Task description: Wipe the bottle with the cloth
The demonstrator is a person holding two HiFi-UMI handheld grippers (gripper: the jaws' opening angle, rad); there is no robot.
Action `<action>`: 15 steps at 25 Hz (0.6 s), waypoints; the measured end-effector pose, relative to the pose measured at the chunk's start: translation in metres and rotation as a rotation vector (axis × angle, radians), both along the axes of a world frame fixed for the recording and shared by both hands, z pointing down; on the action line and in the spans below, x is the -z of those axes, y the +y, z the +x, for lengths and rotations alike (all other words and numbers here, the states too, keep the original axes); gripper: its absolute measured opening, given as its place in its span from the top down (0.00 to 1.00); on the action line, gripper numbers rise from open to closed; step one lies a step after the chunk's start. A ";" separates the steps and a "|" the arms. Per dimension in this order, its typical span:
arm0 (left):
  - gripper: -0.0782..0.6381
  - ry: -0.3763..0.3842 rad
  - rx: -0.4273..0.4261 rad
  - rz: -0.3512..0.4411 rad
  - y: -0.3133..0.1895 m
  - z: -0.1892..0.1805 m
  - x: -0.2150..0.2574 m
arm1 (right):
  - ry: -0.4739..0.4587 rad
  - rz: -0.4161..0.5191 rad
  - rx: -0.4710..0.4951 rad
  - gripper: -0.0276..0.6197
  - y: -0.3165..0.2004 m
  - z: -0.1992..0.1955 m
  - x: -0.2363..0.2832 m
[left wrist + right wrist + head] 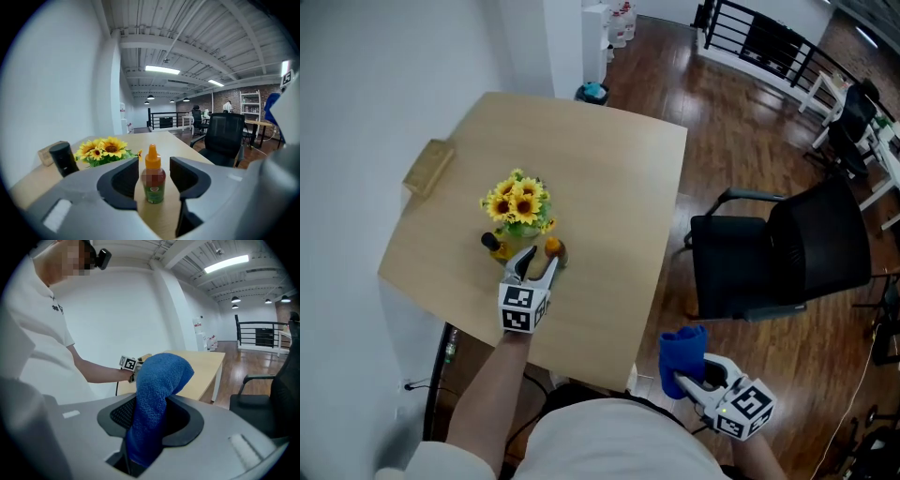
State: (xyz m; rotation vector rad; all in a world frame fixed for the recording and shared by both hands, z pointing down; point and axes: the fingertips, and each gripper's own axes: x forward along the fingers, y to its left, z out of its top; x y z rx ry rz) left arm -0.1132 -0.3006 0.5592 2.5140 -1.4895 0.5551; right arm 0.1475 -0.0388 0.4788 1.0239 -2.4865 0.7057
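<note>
Between the spread jaws of the left gripper (539,261) stands the bottle (153,180), upright on the surface (609,187), with its orange cap uppermost. The left gripper view shows a gap on each side of the bottle, so the jaws are released and not in contact with it. Just beyond the bottle are the sunflowers (518,202), and a dark-capped container (63,158) stands to their left, near the bottle but apart from it.

The right gripper (692,382) is clenched on the blue cloth (157,394), which rises from between its jaws and folds over at the top. It hangs off the near corner of the surface, beside the black chair (787,253) and well apart from the bottle.

I judge the step in hand to be securing the bottle; no wiping has begun. The next move calls for me to close the left jaws squarely on the bottle body below the cap without tipping it toward the sunflowers. I then bring the cloth across to the bottle's exposed side.
</note>
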 end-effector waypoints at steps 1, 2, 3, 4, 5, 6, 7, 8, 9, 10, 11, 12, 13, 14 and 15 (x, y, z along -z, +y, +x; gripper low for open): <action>0.58 -0.001 0.002 0.003 0.014 0.000 0.007 | -0.008 0.006 0.027 0.71 -0.002 0.000 0.000; 0.59 -0.001 0.000 0.003 0.030 0.001 0.014 | -0.018 0.009 0.055 0.71 -0.003 -0.001 -0.001; 0.59 -0.002 -0.004 0.001 0.048 0.003 0.021 | -0.029 0.010 0.084 0.71 -0.003 -0.002 -0.002; 0.60 0.000 -0.010 -0.002 0.068 0.004 0.028 | -0.039 0.010 0.117 0.71 -0.003 -0.004 -0.003; 0.62 0.006 -0.014 -0.005 0.088 0.006 0.035 | -0.046 0.013 0.152 0.71 -0.003 -0.006 -0.005; 0.64 0.015 -0.016 -0.006 0.108 0.008 0.042 | -0.052 0.020 0.187 0.71 -0.004 -0.008 -0.007; 0.65 0.028 -0.015 -0.009 0.127 0.011 0.048 | -0.058 0.029 0.219 0.71 -0.004 -0.009 -0.008; 0.65 0.045 -0.012 -0.015 0.146 0.014 0.053 | -0.067 0.039 0.251 0.71 -0.005 -0.011 -0.008; 0.65 0.063 -0.008 -0.025 0.166 0.018 0.057 | -0.078 0.047 0.281 0.71 -0.005 -0.014 -0.009; 0.65 0.078 -0.005 -0.037 0.185 0.021 0.060 | -0.087 0.053 0.310 0.71 -0.004 -0.017 -0.009; 0.65 0.089 -0.005 -0.052 0.204 0.025 0.063 | -0.092 0.057 0.334 0.71 -0.003 -0.021 -0.009; 0.65 0.101 -0.007 -0.069 0.222 0.028 0.065 | -0.094 0.061 0.352 0.71 0.001 -0.026 -0.008; 0.65 0.117 -0.010 -0.086 0.241 0.031 0.067 | -0.096 0.065 0.365 0.71 0.006 -0.031 -0.005; 0.65 0.134 -0.012 -0.100 0.259 0.033 0.068 | -0.101 0.070 0.372 0.71 0.014 -0.036 -0.003; 0.67 0.148 -0.015 -0.111 0.276 0.035 0.068 | -0.110 0.076 0.374 0.71 0.022 -0.040 0.001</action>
